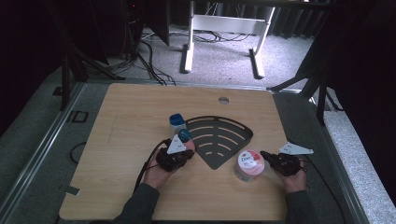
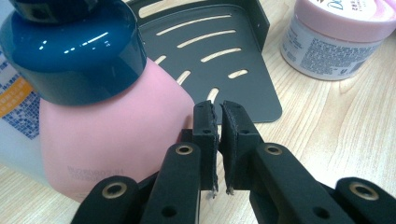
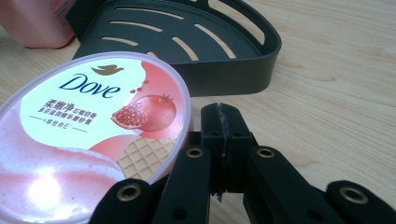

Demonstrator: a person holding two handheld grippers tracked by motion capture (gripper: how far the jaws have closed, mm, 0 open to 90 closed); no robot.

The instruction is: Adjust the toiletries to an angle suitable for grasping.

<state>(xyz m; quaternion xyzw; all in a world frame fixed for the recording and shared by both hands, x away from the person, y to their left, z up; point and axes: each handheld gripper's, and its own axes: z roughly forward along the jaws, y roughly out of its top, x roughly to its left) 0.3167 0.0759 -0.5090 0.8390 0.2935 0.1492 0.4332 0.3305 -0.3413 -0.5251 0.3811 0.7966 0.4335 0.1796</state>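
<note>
The wooden table (image 1: 121, 186) bears a dark corner shelf (image 1: 219, 140); a pink bottle (image 2: 112, 135) stands just beside the left gripper (image 2: 218, 112), jaws nearly closed and empty; the Dove jar (image 1: 250, 164) sits beside the right gripper (image 3: 223, 114), jaws pressed together, empty

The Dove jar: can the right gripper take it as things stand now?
Probably yes: the Dove jar stands right beside the right gripper, nothing between them. But the jaws are shut, so they must open first.

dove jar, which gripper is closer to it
Right. The right gripper sits just beside the Dove jar, jaws shut and empty. The left gripper is across the dark corner rack, by the pink bottle.
</note>
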